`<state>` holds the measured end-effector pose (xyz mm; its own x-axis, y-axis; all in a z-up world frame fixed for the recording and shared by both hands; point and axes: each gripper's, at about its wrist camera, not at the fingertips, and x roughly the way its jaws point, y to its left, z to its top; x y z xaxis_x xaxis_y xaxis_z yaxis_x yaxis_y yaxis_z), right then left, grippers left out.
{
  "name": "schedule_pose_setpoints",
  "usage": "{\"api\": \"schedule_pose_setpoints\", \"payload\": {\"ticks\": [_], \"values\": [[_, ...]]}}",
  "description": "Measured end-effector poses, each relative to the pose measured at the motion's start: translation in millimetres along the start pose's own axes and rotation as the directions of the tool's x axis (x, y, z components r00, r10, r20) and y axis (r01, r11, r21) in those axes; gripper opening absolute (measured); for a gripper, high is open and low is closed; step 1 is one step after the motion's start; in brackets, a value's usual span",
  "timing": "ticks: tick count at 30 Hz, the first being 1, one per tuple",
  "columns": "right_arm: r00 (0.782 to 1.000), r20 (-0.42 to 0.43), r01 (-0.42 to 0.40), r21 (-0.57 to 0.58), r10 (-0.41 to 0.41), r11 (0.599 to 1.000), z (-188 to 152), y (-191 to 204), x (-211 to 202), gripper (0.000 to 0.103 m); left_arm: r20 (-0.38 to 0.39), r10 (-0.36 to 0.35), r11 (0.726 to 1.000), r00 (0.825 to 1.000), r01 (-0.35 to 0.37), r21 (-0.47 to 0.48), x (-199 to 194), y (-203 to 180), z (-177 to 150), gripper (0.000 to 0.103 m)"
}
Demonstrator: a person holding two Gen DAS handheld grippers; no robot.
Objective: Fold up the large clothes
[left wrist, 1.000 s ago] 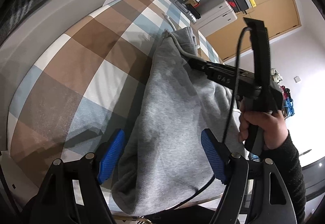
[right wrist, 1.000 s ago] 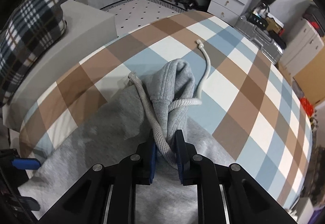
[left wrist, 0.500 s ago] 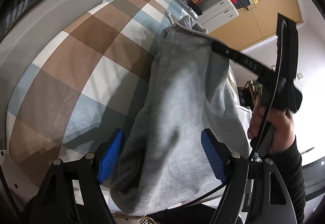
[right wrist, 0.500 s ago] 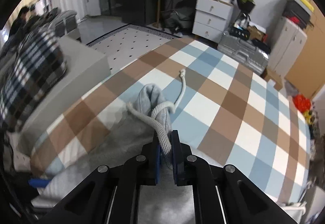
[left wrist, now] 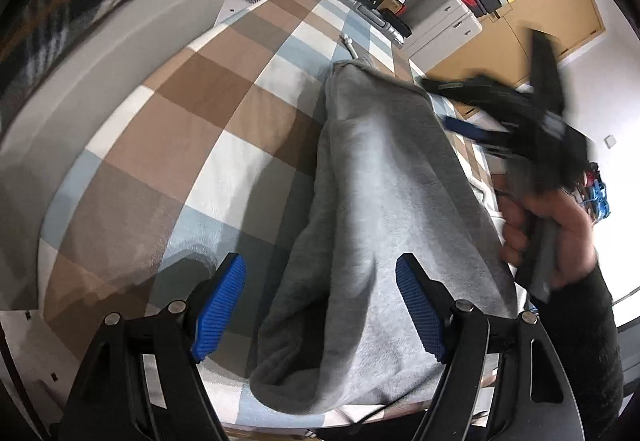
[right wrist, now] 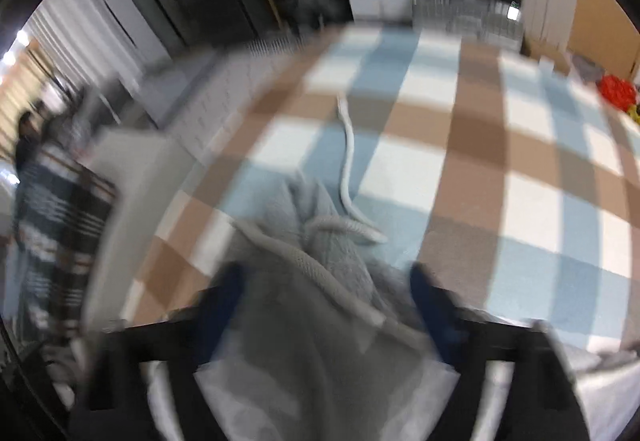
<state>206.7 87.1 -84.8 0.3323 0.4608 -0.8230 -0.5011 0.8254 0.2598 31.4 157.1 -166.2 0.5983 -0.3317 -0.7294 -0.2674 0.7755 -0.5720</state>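
Grey fleece garment lying folded lengthwise on the checked bedspread, near end directly between and ahead of the spread fingers of the left claw. Left claw released, grasping nothing; apparently poised over the near hem to take hold. Farther ahead, right claw also released, blue pads apart either side of the bunched waistband; view blurred, so contact cannot be told. Drawcord trailing beyond the right claw across the bedspread, loose of the fold. Likely reason for placement: long axis aligned for a crosswise fold next.
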Motion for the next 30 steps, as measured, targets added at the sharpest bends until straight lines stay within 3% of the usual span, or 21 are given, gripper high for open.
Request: {"api": "schedule_pose_setpoints", "payload": {"ticks": [2,5,8,10,12,13,14,15,17,19,22,25,26,28,30], "values": [[0.993,0.102,-0.064,-0.004,0.064,0.998,-18,-4,-45,0.092,0.016,0.018,0.999,1.000,-0.018,0.035,-1,-7,-3,0.074],[0.953,0.266,-0.147,-0.023,0.148,0.989,-65,-15,-117,0.099,0.038,0.037,0.995,0.999,-0.040,0.095,-3,-18,-7,0.074],[0.863,0.455,-0.218,-0.058,0.220,0.974,-124,-26,-182,0.102,0.074,0.064,0.983,0.995,-0.075,0.167,-3,-31,-11,0.074],[0.767,0.591,-0.270,-0.057,0.250,0.961,-170,-40,-218,0.103,0.105,0.084,0.972,0.991,-0.104,0.209,-3,-38,-14,0.074],[0.702,0.673,-0.281,-0.038,0.233,0.959,-200,-54,-238,0.103,0.138,0.101,0.957,0.985,-0.134,0.259,-3,-46,-17,0.074],[0.679,0.706,-0.273,-0.012,0.201,0.962,-216,-61,-246,0.103,0.157,0.107,0.950,0.982,-0.148,0.276,-4,-49,-18,0.074],[0.670,0.721,-0.267,0.013,0.176,0.964,-222,-68,-248,0.103,0.169,0.115,0.943,0.979,-0.161,0.292,-3,-52,-17,0.074],[0.679,0.722,-0.250,0.063,0.129,0.966,-233,-76,-247,0.103,0.183,0.117,0.933,0.976,-0.171,0.316,-3,-56,-18,0.074],[0.744,0.667,-0.188,0.155,0.038,0.970,-239,-89,-238,0.103,0.195,0.110,0.928,0.975,-0.171,0.331,-3,-64,-16,0.074],[0.839,0.536,-0.055,0.263,-0.098,0.963,-236,-102,-222,0.103,0.186,0.099,0.924,0.978,-0.160,0.347,-1,-74,-13,0.074],[0.907,0.401,-0.026,0.357,-0.128,0.934,-235,-123,-202,0.103,0.169,0.097,0.888,0.981,-0.162,0.431,9,-100,-10,0.074],[0.952,0.284,-0.024,0.447,-0.116,0.894,-235,-145,-185,0.103,0.139,0.151,0.840,0.979,-0.201,0.503,34,-117,-8,0.074],[0.957,0.263,-0.009,0.461,-0.127,0.888,-234,-147,-182,0.103,0.115,0.190,0.830,0.975,-0.222,0.512,48,-117,-6,0.074],[0.958,0.256,-0.010,0.473,-0.126,0.881,-238,-151,-180,0.103,0.054,0.253,0.827,0.966,-0.245,0.505,71,-108,-4,0.074],[0.972,0.205,0.012,0.455,-0.118,0.890,-236,-150,-170,0.103,0.027,0.270,0.830,0.962,-0.247,0.500,87,-95,-4,0.074]]}}
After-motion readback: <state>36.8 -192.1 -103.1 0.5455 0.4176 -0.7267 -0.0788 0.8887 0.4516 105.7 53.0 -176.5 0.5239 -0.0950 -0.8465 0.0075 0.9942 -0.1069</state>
